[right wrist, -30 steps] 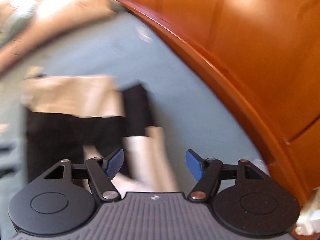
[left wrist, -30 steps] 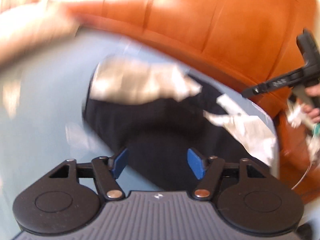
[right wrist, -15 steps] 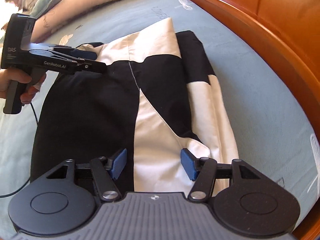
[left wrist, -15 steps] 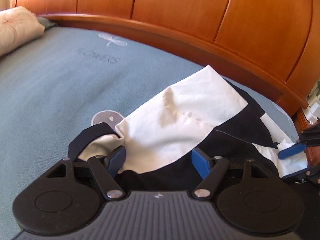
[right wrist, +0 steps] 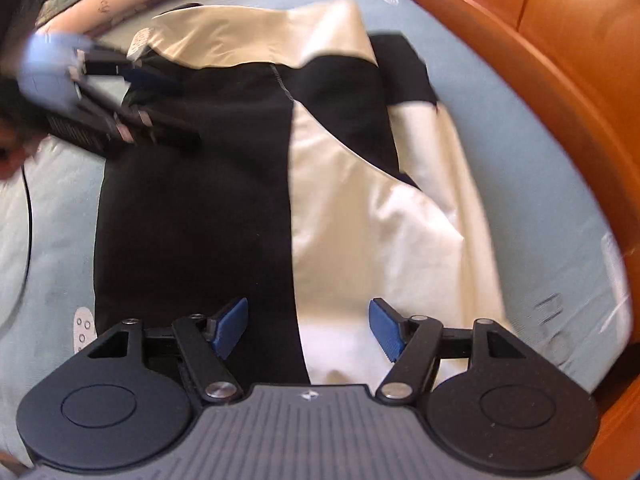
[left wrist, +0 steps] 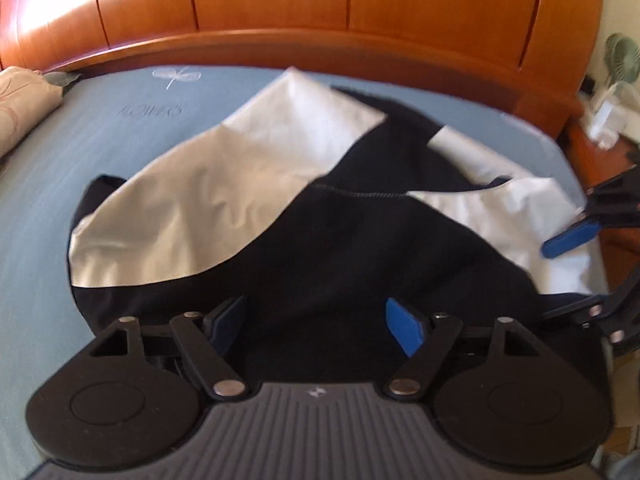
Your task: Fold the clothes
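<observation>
Black-and-white garment [right wrist: 224, 208], blue sheet [left wrist: 132, 140] — dragonfly print, orange wood headboard [left wrist: 360, 4], blue-padded fingers [right wrist: 386, 330]

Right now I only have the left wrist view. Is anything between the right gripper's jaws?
Observer: No. The right gripper has its jaws open and empty, over the near edge of the shirt, where black meets cream.
Operator: Anything beyond the shirt's black side?
Observer: A thin black cable runs over the sheet there, apart from the shirt.
</observation>
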### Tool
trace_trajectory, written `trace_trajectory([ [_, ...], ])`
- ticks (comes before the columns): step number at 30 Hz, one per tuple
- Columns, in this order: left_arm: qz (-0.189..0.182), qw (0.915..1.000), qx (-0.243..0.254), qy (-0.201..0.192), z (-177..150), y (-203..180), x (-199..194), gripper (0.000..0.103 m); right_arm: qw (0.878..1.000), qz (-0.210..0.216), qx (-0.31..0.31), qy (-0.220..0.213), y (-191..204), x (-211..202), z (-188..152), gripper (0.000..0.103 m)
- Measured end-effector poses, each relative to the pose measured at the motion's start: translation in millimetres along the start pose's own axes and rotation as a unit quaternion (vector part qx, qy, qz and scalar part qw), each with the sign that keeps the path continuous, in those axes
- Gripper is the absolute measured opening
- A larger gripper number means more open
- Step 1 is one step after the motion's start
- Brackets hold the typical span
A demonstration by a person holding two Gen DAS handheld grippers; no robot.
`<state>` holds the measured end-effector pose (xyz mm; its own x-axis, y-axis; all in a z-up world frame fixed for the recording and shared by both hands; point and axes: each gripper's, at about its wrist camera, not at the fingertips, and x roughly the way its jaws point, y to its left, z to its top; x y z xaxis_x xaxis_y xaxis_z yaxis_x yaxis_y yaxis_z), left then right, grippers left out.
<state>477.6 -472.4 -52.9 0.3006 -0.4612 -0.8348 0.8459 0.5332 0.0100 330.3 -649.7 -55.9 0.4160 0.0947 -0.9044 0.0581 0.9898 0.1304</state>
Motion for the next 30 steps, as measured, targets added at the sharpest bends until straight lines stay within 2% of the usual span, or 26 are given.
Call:
trace_trajectory([
  [2,0.006,0.9996,-0.027,-0.005,6,0,-9,0.077,1.000,0.001,0.003,-0.001,-2,-7,4,0.072],
  [6,0.014,0.9979,-0.058,-0.025,3,-18,-54,0.078,1.000,0.008,-0.009,-0.023,-3,-33,6,0.072],
  [10,-0.016,0.9964,-0.082,-0.018,-22,-59,-71,0.078,0.999,0.011,-0.020,-0.047,-6,-56,6,0.072],
  [13,-0.040,0.9940,-0.102,0.008,-39,-85,-57,0.078,0.998,0.001,-0.007,-0.057,-22,-43,8,0.074],
  [16,-0.012,0.9965,-0.082,0.010,-47,-102,-46,0.079,0.999,-0.011,0.013,-0.030,-39,-14,13,0.074],
  [20,-0.005,0.9919,-0.127,0.004,-44,-92,-62,0.081,0.999,-0.012,0.032,-0.031,-37,-22,10,0.074],
  [23,0.044,0.9872,-0.150,-0.031,-48,-92,-93,0.082,0.998,-0.031,0.048,-0.021,-20,-40,4,0.076],
  [25,0.086,0.9824,-0.152,-0.066,-52,-97,-119,0.089,0.997,-0.048,0.064,-0.012,-7,-51,0,0.077],
  [27,0.121,0.9736,-0.159,-0.110,-59,-102,-146,0.096,0.994,-0.068,0.082,-0.004,9,-64,-7,0.080],
  [28,0.122,0.9720,-0.161,-0.121,-62,-103,-158,0.103,0.993,-0.076,0.093,0.000,17,-72,-11,0.082],
  [30,0.106,0.9752,-0.160,-0.111,-65,-101,-174,0.102,0.989,-0.085,0.119,0.012,34,-83,-21,0.082],
])
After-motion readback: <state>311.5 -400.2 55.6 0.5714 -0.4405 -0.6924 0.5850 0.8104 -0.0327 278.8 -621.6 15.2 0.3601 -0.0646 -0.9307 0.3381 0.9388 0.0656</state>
